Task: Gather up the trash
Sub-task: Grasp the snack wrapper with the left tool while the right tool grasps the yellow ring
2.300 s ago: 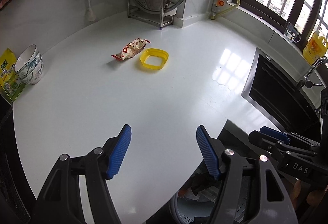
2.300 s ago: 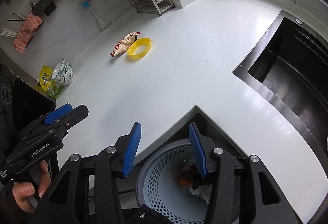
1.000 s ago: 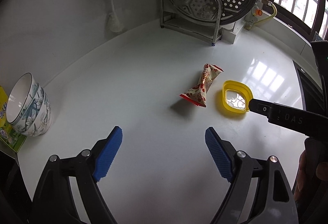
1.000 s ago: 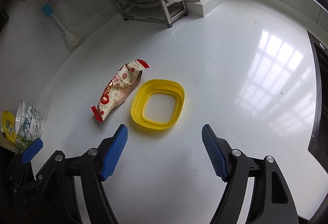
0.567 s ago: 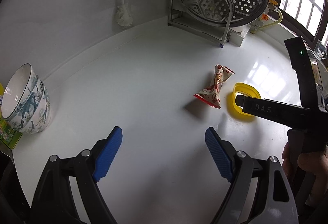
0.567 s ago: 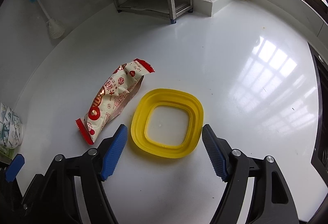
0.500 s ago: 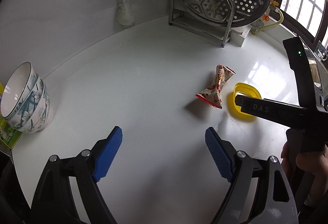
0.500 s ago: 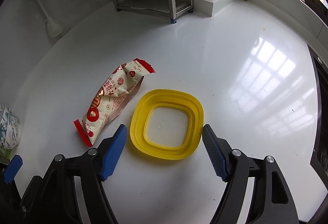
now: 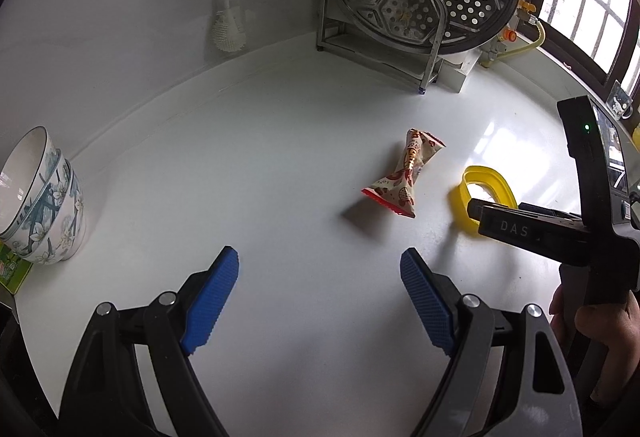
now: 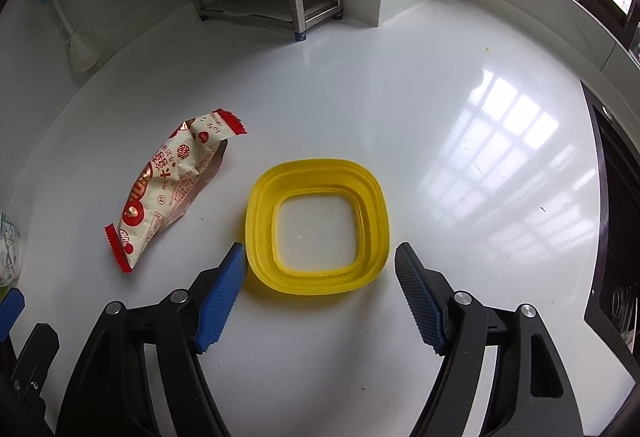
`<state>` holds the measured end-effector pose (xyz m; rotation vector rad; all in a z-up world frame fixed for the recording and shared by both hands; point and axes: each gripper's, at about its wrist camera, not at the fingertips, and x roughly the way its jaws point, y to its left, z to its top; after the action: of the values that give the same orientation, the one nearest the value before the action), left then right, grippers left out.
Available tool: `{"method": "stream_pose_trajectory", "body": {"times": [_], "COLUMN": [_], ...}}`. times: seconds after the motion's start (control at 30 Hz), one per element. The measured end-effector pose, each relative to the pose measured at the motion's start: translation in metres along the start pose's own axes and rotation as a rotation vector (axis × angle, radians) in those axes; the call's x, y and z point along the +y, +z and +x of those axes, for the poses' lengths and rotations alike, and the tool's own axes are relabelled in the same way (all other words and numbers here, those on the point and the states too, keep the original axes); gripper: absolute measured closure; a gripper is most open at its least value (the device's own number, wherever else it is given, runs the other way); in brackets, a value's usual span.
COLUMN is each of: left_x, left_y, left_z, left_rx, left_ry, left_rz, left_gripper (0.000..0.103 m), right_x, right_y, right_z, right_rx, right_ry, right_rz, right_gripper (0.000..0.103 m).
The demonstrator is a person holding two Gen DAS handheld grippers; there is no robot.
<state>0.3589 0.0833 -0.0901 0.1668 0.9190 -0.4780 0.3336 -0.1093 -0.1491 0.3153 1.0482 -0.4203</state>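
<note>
The right tool (image 10: 318,269) has closed in on the yellow ring (image 10: 318,227), jaws wide and empty astride its near edge, readying a grasp, while the left tool (image 9: 318,291) waits wide and empty over the counter (image 9: 248,173).

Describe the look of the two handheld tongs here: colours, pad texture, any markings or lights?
Both tongs, left and right, have black plastic arms with silver screw heads and ribbed blue pads. From the left wrist view, the right one's side reads "DAS" in pale letters, with a small green light on the black upright part. No sleeves or cables show.
</note>
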Motion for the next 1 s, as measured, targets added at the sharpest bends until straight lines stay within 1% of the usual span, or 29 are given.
{"method": "stream_pose_trajectory", "body": {"times": [0.1, 0.17, 0.27, 0.37, 0.43, 0.5, 0.77, 0.93, 1.0], "left_x": [-0.009, -0.015, -0.025, -0.033, -0.037, -0.041, -0.053, -0.056, -0.057], "left_y": [0.004, 0.007, 0.011, 0.016, 0.020, 0.024, 0.037, 0.043, 0.045], "left_z": [0.002, 0.004, 0.008, 0.014, 0.018, 0.022, 0.041, 0.053, 0.058], "left_rx": [-0.003, -0.004, -0.007, -0.007, -0.004, -0.002, -0.005, -0.002, 0.000], "left_ry": [-0.029, -0.047, -0.062, -0.076, -0.091, -0.108, -0.153, -0.172, -0.173], "left_rz": [0.014, 0.026, 0.053, 0.080, 0.086, 0.088, 0.107, 0.112, 0.112], "left_gripper": [0.022, 0.022, 0.022, 0.022, 0.022, 0.022, 0.022, 0.022, 0.022], "right_x": [-0.024, -0.046, -0.068, -0.074, -0.076, -0.074, -0.061, -0.062, -0.059], "right_y": [-0.005, -0.006, -0.006, -0.007, -0.006, -0.003, 0.006, 0.013, 0.014], "right_z": [-0.005, -0.006, -0.004, -0.010, -0.012, -0.013, -0.008, 0.000, 0.002], "right_rx": [-0.007, 0.001, 0.031, 0.003, -0.013, -0.024, -0.061, -0.043, -0.042], "right_ry": [-0.011, 0.007, 0.074, 0.125, 0.175, 0.201, 0.191, 0.238, 0.240], "right_rz": [0.014, 0.059, 0.096, 0.069, 0.054, 0.009, -0.235, -0.276, -0.303], "right_gripper": [0.030, 0.030, 0.030, 0.030, 0.027, 0.027, 0.027, 0.026, 0.026]}}
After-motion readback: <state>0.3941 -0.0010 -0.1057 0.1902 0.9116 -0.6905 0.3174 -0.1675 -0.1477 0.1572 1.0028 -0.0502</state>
